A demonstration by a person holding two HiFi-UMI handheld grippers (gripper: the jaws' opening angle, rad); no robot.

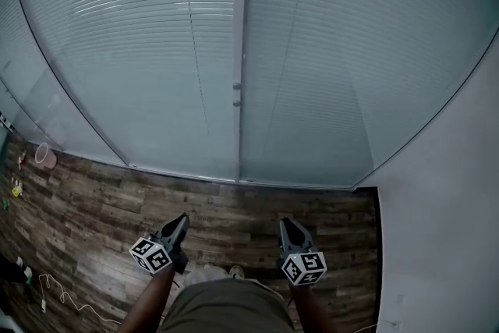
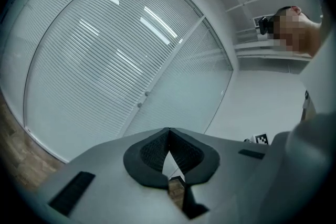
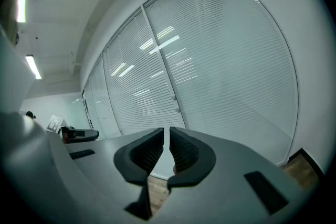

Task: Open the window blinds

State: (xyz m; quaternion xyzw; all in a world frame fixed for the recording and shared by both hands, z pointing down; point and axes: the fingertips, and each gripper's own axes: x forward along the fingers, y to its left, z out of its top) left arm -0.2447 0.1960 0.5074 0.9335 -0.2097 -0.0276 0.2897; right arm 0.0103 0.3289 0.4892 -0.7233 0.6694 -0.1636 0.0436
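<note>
There are two window blinds [image 1: 132, 51], one on each side of the white post [image 1: 242, 19]. On the post sit two small knobs [image 1: 237, 86]. Below it are two grippers, the left gripper [image 1: 184, 218] and the right gripper [image 1: 284, 221]. Far left of it stands one pink cup [image 1: 45, 156].

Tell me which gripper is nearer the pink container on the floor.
Left. In the head view the left gripper sits right of and below the pink container; the right gripper is farther right still, beyond the left one.
</note>
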